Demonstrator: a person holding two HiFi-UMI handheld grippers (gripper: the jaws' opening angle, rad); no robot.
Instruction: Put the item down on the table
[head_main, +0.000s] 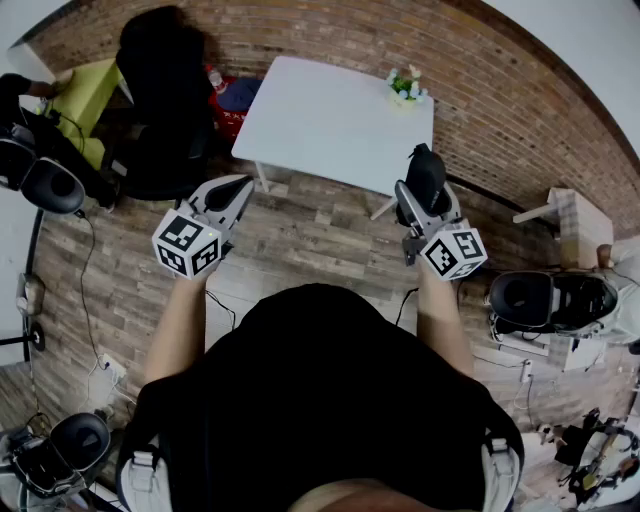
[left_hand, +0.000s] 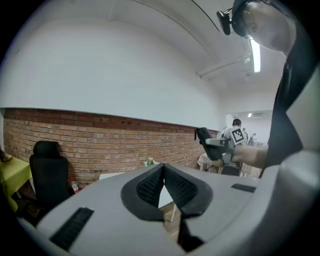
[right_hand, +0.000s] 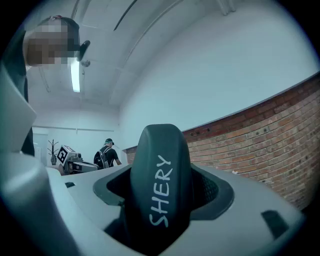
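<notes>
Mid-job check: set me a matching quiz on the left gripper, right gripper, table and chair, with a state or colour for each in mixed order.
Things:
1. left gripper
2. right gripper
3. table
4. chair

States or colours:
A. black
B. white
C. shut on the dark case
D. shut, nothing between the jaws

Pairs: 1-D, 2-C, 3-B, 4-A
</notes>
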